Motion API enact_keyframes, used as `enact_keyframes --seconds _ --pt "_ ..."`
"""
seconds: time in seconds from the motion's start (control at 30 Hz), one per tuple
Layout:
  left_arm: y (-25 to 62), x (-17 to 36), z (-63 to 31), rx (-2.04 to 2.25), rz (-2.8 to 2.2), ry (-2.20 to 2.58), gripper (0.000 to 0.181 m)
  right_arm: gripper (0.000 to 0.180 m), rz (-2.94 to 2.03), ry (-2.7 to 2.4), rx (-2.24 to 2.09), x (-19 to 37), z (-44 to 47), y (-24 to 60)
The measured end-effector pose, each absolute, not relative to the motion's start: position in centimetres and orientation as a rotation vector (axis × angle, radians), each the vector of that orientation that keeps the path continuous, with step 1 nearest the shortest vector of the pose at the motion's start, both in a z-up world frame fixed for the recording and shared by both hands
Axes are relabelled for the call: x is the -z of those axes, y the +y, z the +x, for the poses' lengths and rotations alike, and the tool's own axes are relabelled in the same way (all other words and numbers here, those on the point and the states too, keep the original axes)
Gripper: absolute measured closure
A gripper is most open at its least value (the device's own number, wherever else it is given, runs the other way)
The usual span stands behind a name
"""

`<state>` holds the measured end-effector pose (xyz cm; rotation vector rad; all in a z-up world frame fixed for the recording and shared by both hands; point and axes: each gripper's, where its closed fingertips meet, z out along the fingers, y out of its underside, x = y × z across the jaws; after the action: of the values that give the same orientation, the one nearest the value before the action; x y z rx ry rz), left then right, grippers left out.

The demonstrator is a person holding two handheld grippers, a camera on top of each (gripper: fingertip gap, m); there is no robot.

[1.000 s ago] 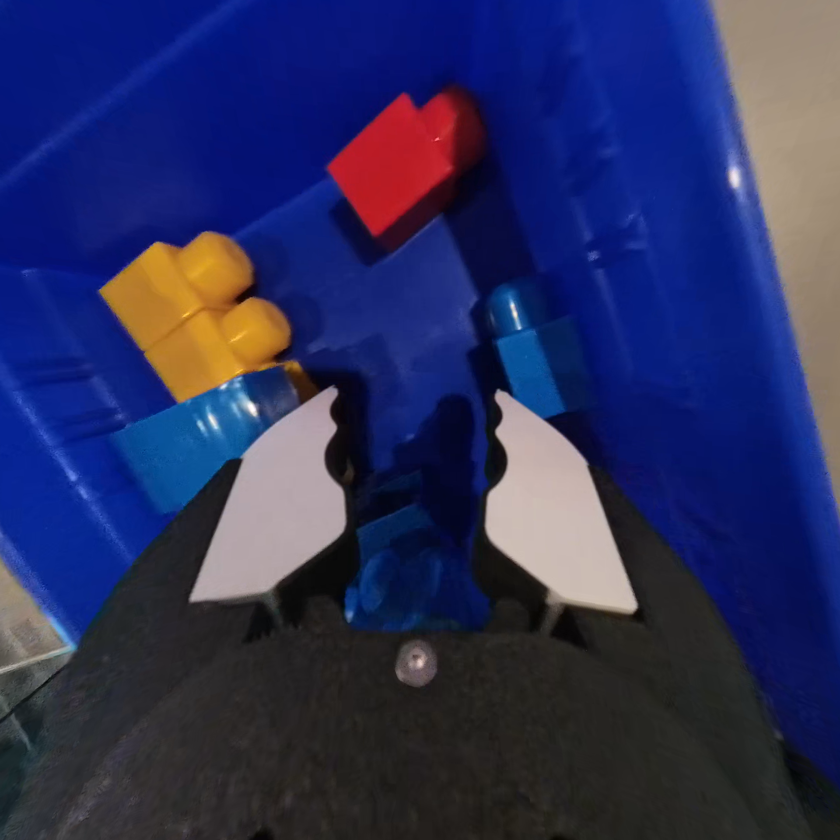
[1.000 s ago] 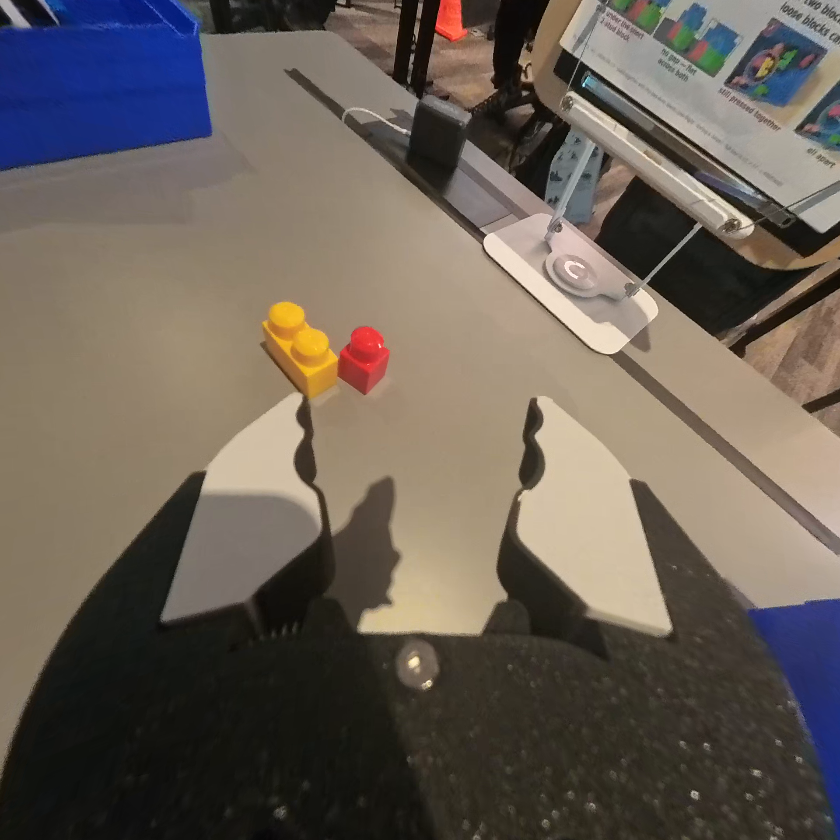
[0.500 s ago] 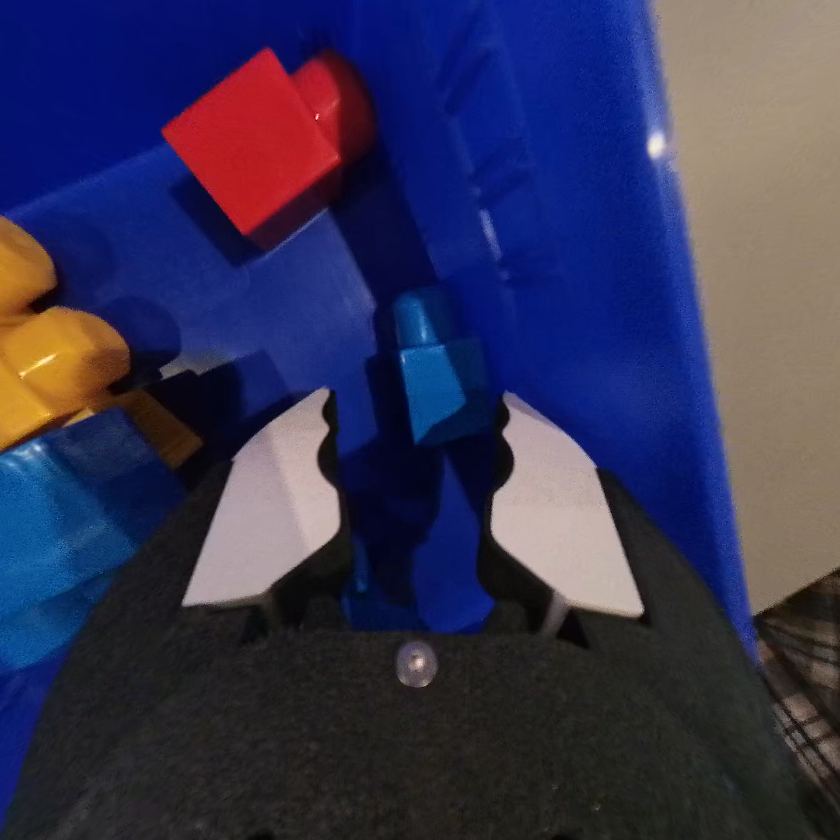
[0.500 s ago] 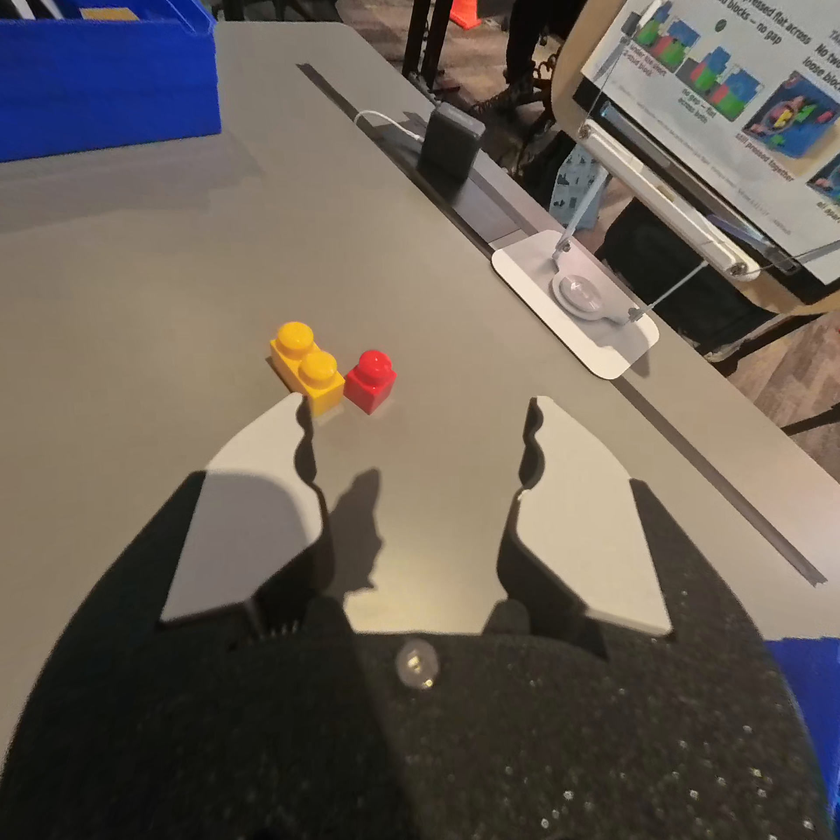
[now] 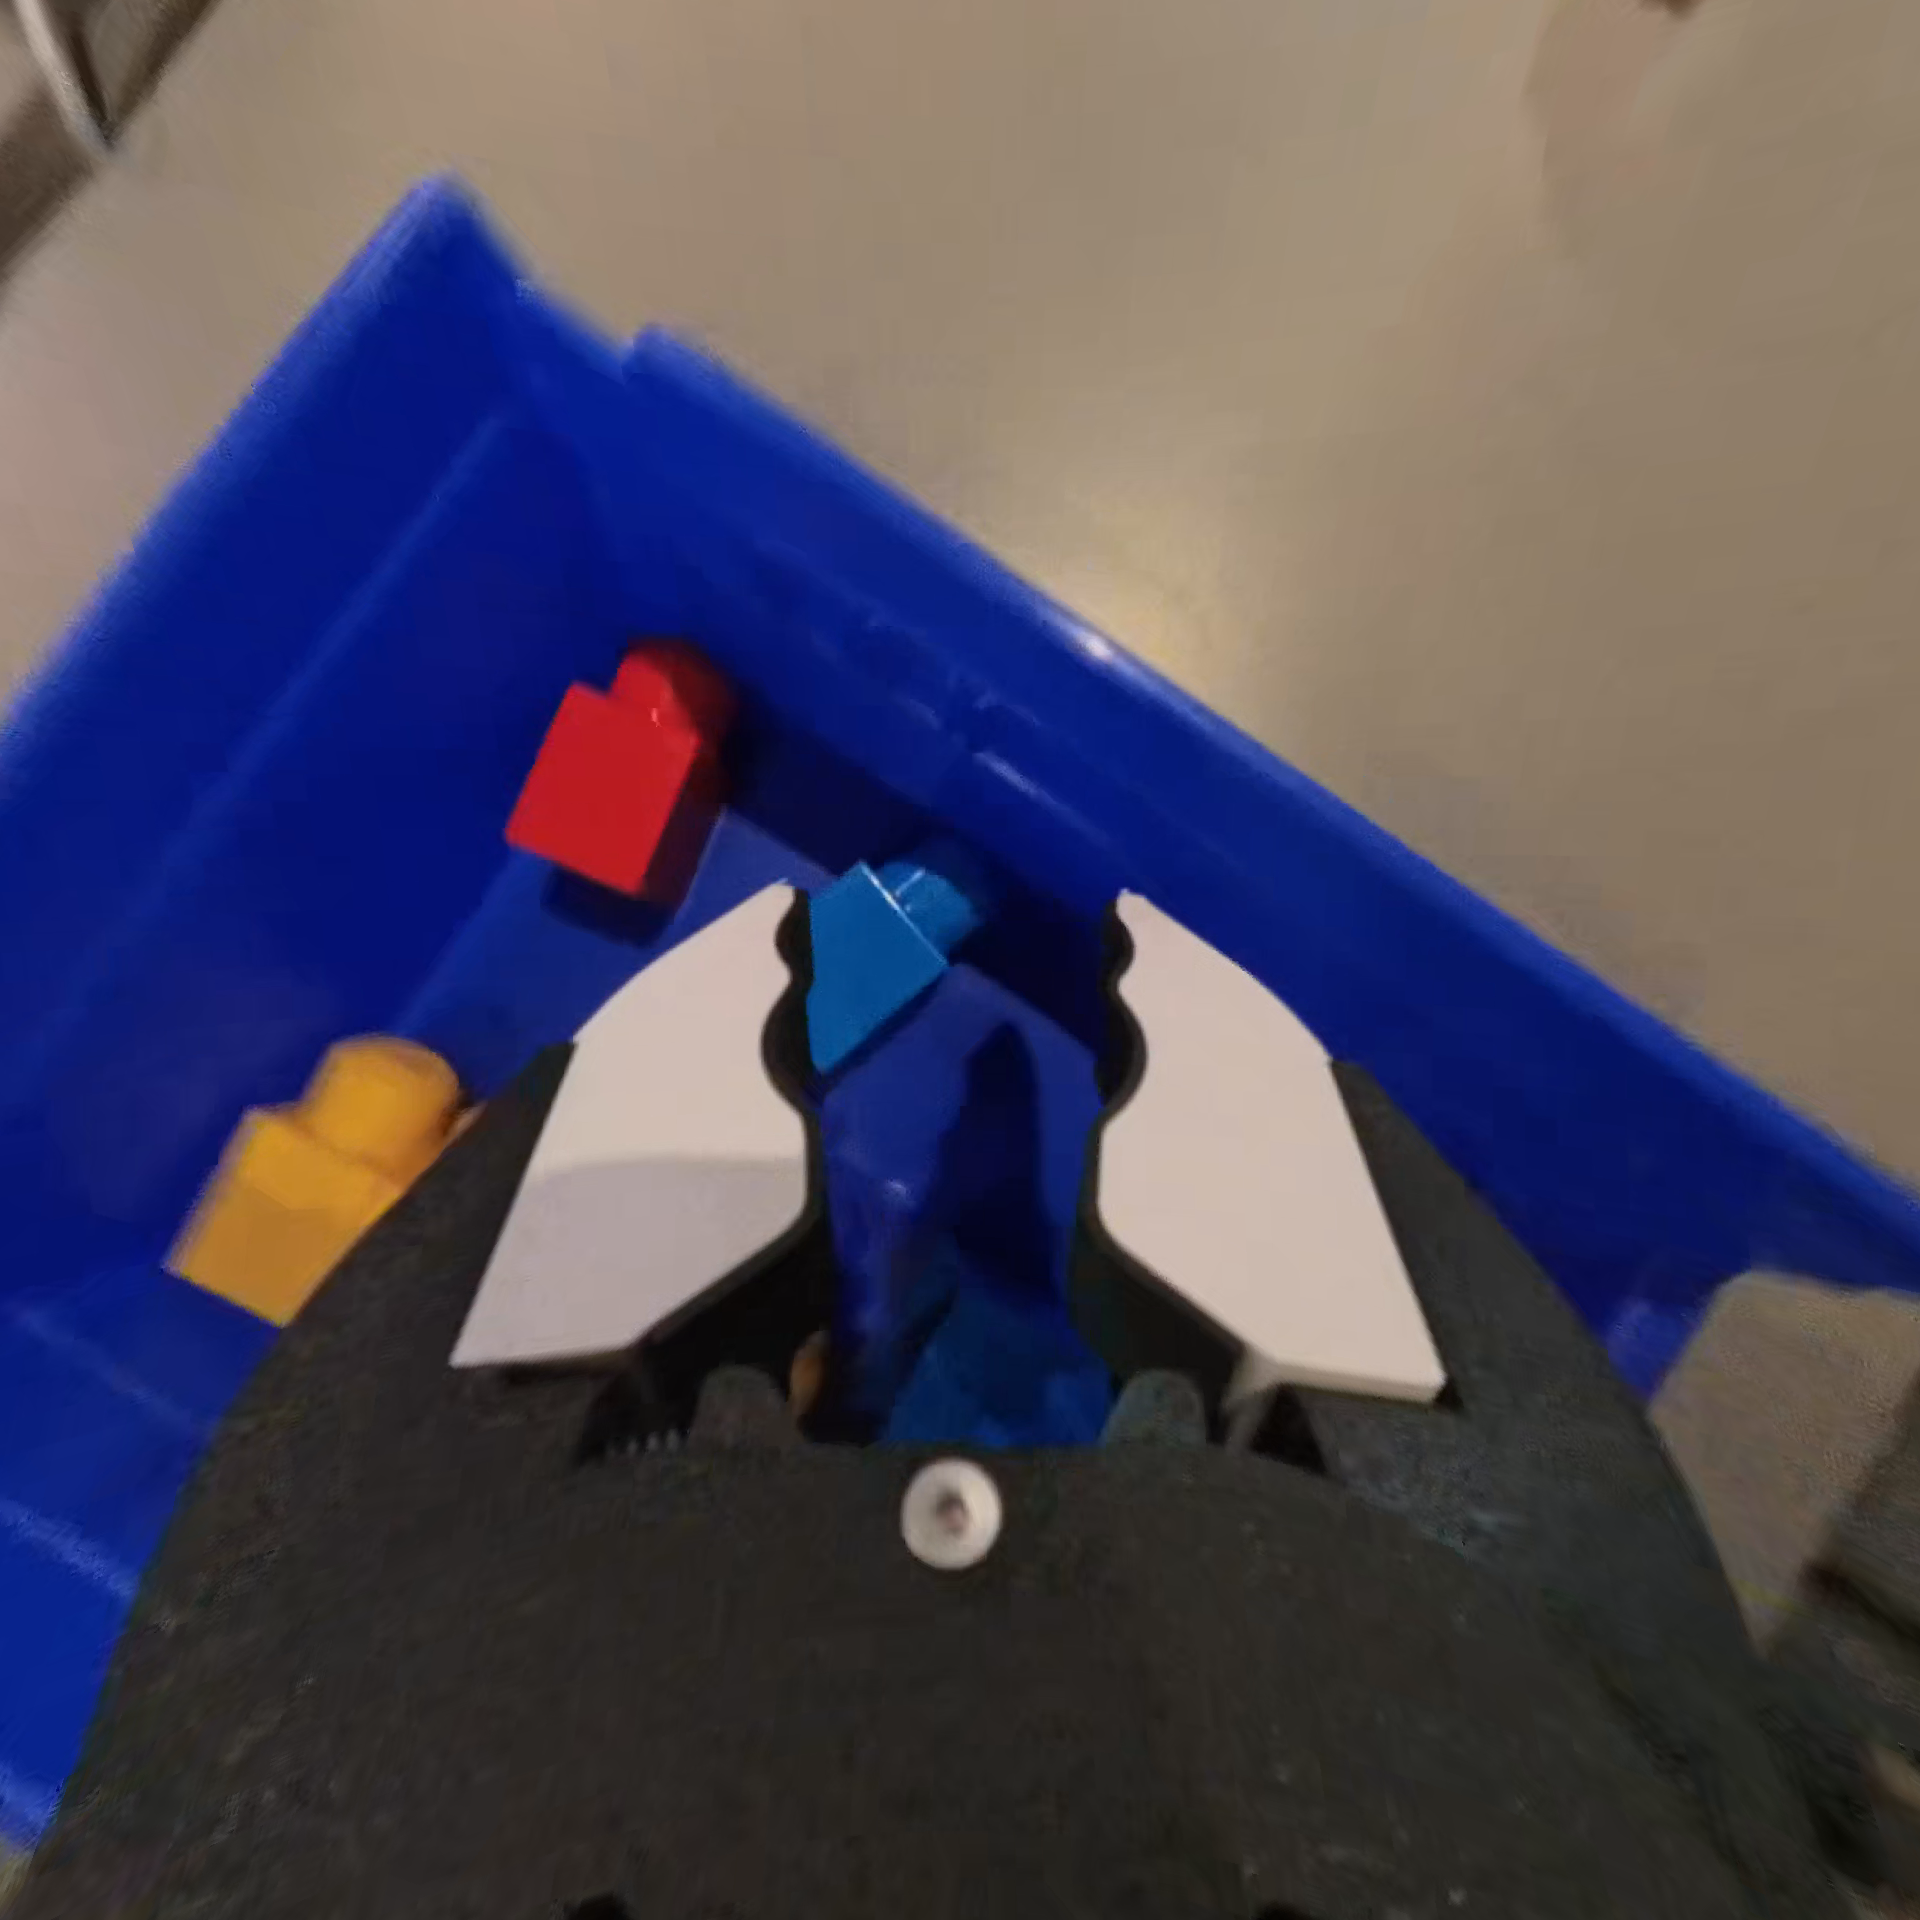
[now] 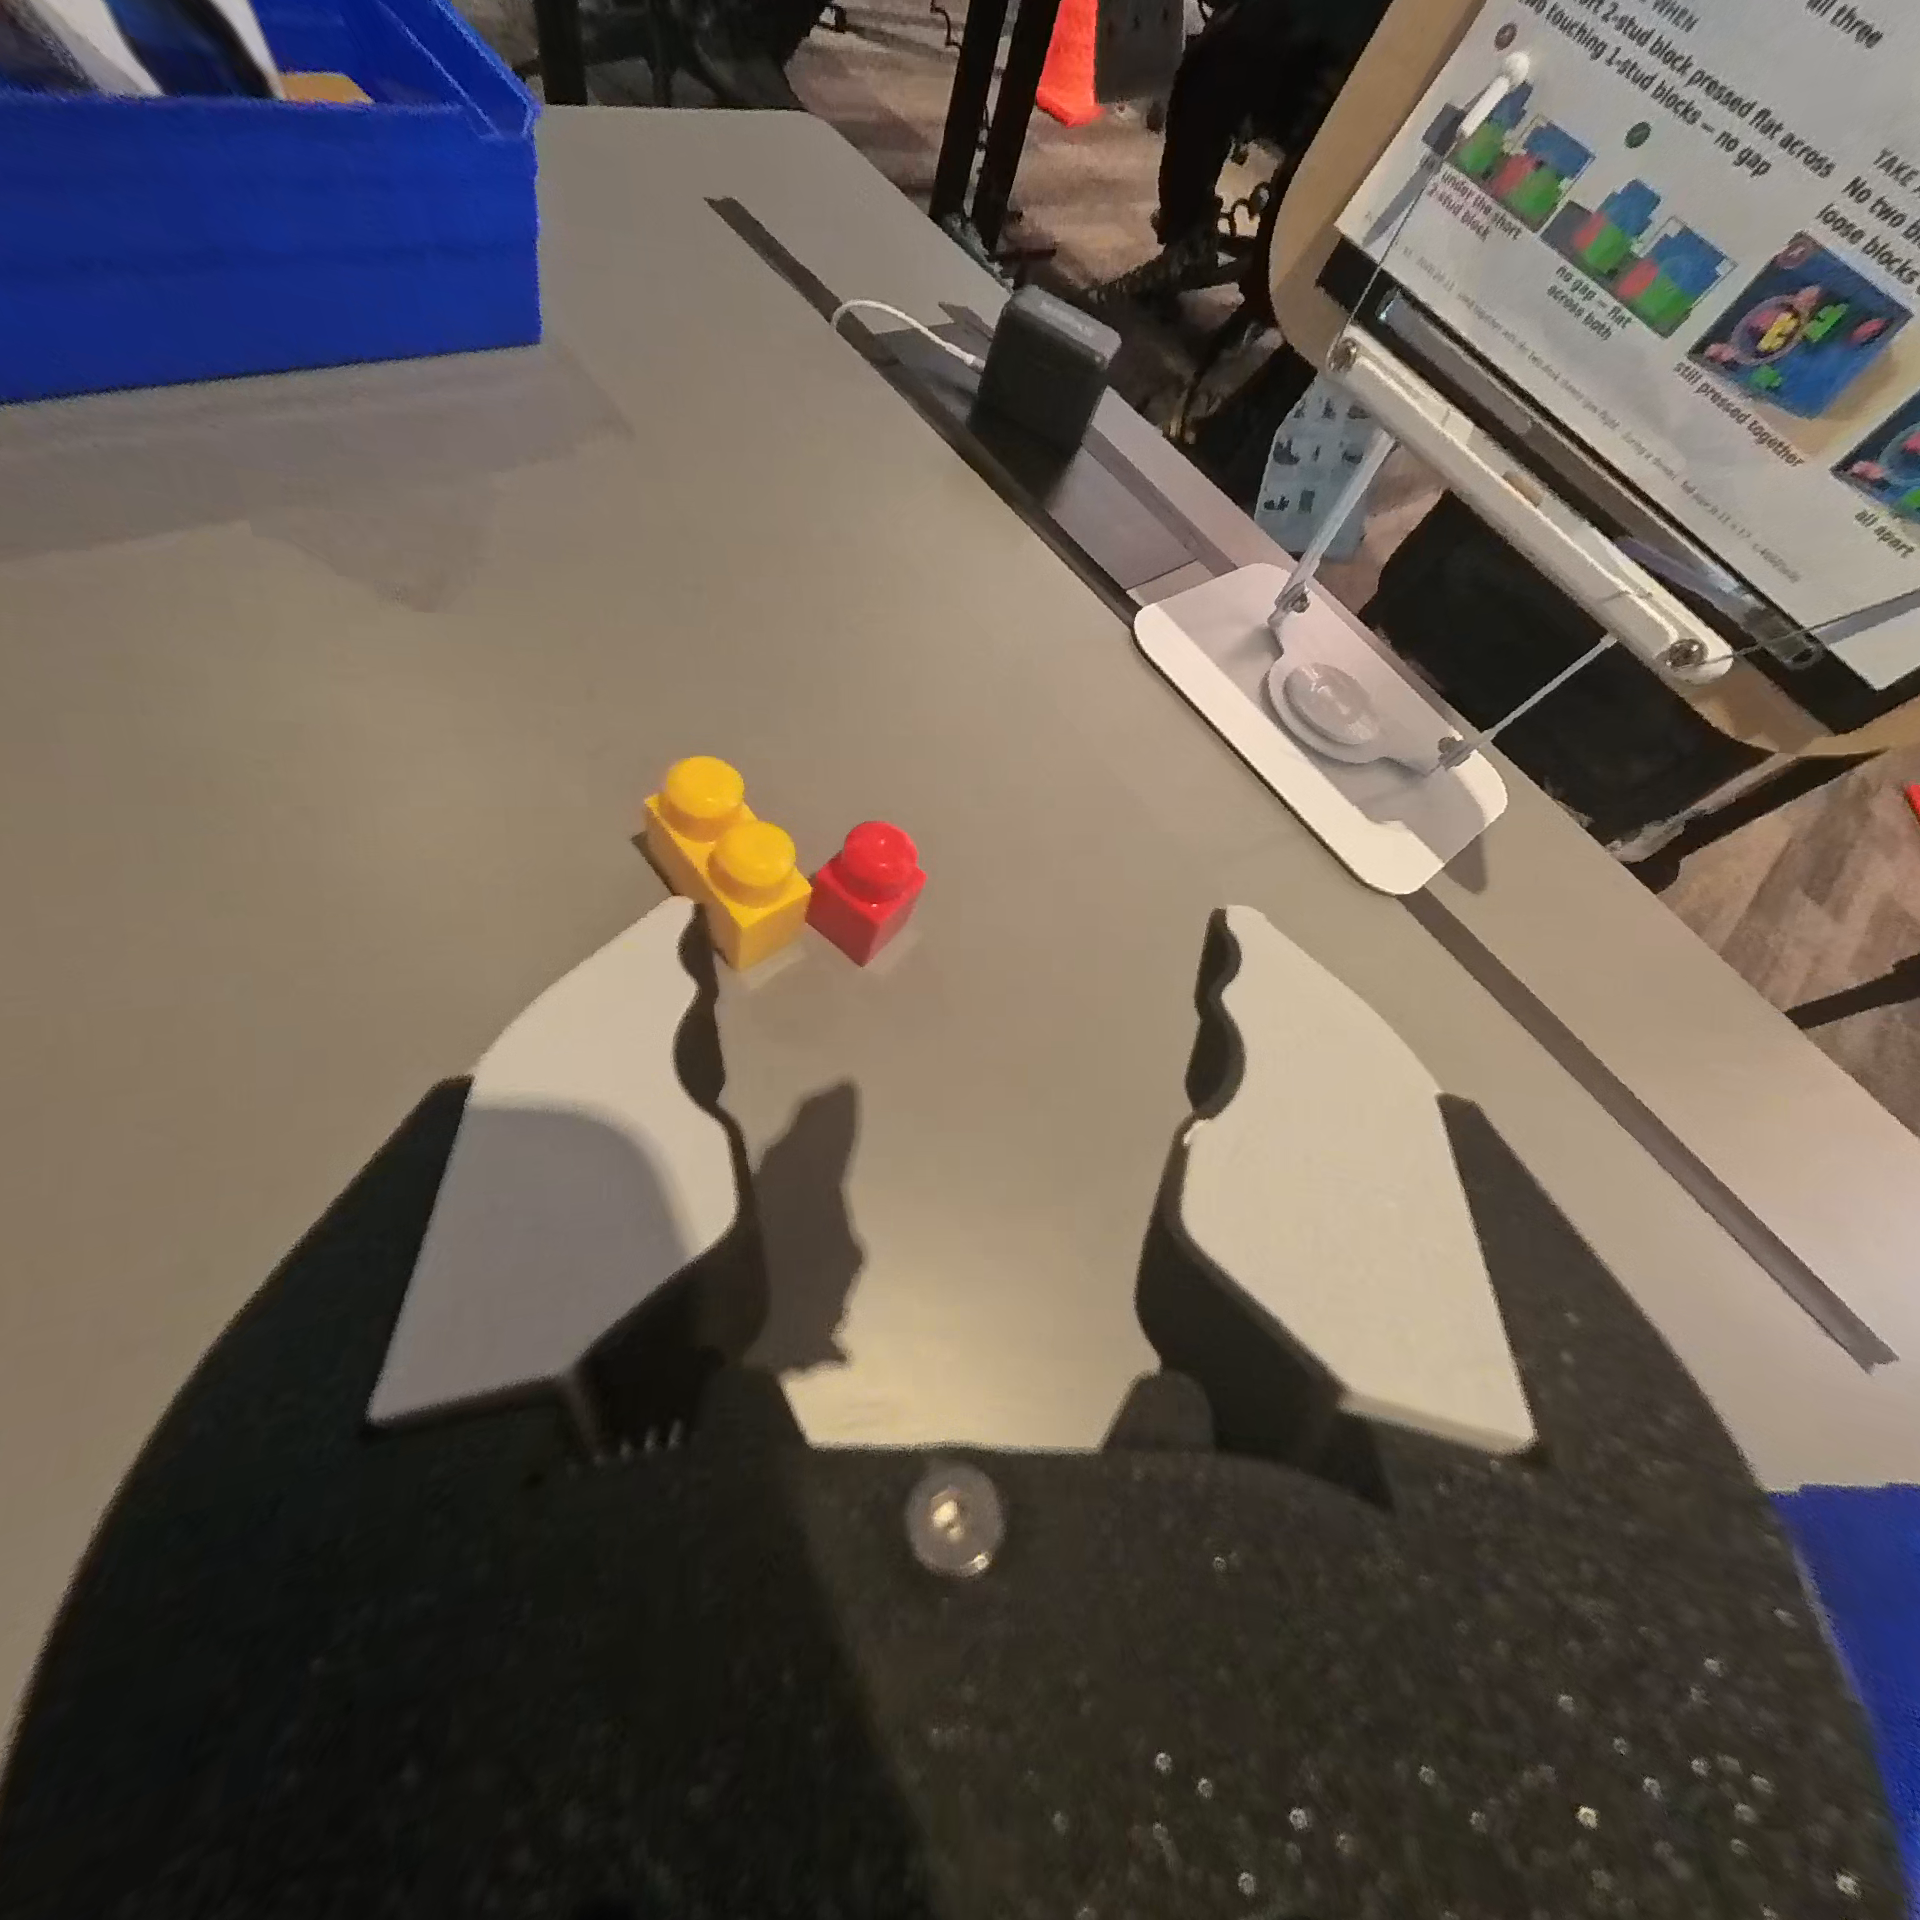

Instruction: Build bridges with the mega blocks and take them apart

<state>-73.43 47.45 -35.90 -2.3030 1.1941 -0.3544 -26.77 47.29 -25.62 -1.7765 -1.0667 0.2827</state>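
Between the spread fingers of the left gripper (image 5: 951, 914) lies a small blue block (image 5: 883, 961) — close slowly, squarely on its flat sides — while the right gripper (image 6: 951, 914) waits, spread, empty.

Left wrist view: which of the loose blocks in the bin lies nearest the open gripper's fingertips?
The small blue block, lying between the left gripper's open fingertips, against the bin wall. The red block lies farther off, the yellow block off to the side.
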Motion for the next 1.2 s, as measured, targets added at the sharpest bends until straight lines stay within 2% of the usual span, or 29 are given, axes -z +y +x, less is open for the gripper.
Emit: enact_keyframes --seconds 0.13,0.4,0.63,0.83,1.0,1.2 --pt "47.8 35.5 -72.3 0.207 -2.055 1.583 0.144 0.091 -1.767 -1.062 -0.296 25.8 -26.3 47.0" --pt "48.0 39.3 -73.8 0.078 -2.112 1.968 0.141 0.091 -1.765 -1.001 -0.293 25.7 -23.9 46.7" --pt "48.0 42.0 -73.7 0.063 -2.193 2.041 0.145 0.091 -1.776 -0.977 -0.335 26.4 -23.6 47.2" --pt "48.0 42.0 -74.7 0.031 -2.374 1.847 0.15 0.092 -1.753 -0.977 -0.359 26.6 -23.5 47.0" --pt "49.2 37.9 -75.5 0.04 -2.356 1.503 0.151 0.092 -1.732 -0.957 -0.403 26.9 -22.7 46.4" --pt "50.8 24.9 -71.3 0.193 -2.04 0.994 0.152 0.093 -1.7 -0.912 -0.455 26.7 -20.7 45.7"
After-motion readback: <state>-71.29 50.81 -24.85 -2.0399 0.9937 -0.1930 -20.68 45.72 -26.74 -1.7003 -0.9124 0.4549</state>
